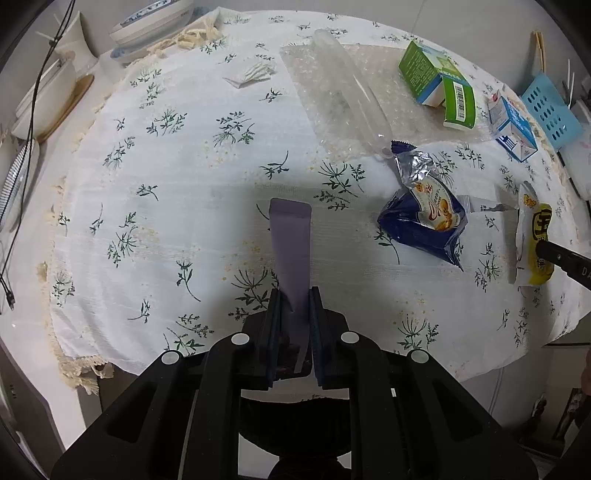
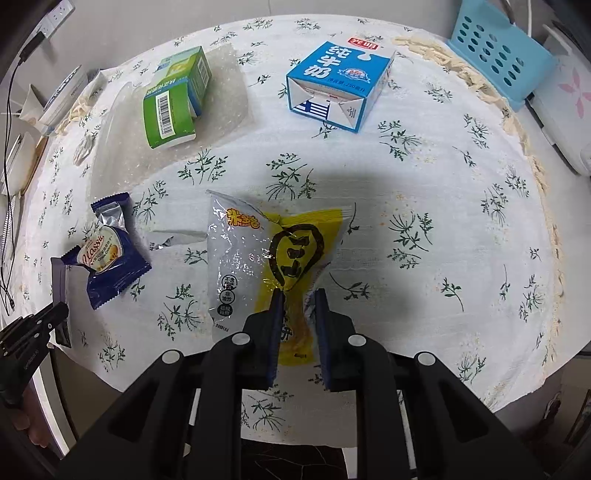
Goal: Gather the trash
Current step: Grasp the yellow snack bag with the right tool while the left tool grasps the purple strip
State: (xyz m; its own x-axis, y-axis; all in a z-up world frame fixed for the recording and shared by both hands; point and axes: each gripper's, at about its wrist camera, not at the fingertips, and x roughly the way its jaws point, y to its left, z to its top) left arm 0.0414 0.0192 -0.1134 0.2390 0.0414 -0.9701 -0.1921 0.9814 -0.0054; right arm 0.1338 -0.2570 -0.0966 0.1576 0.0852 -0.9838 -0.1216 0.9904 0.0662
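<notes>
My left gripper point(image 1: 295, 295) points down over the floral tablecloth point(image 1: 184, 184), shut on a flat grey sachet point(image 1: 291, 243) that hangs clear of the cloth. My right gripper point(image 2: 299, 295) is shut on the lower end of a yellow and clear snack wrapper point(image 2: 273, 251), pinching the film into creases. The right gripper point(image 1: 545, 251) and its yellow wrapper point(image 1: 535, 236) also show at the right edge of the left wrist view. The left gripper point(image 2: 61, 310) with the sachet point(image 2: 58, 277) shows at the left edge of the right wrist view.
On the cloth lie a blue cookie wrapper point(image 2: 110, 258), a torn silver scrap point(image 2: 177, 238), a green box point(image 2: 173, 99) on bubble wrap point(image 1: 325, 96), a clear plastic tube point(image 1: 351, 92), a blue milk carton point(image 2: 336, 85) and a folded tissue point(image 1: 251, 74). A blue basket point(image 2: 498, 48) stands far right, dishes point(image 1: 147, 26) far left.
</notes>
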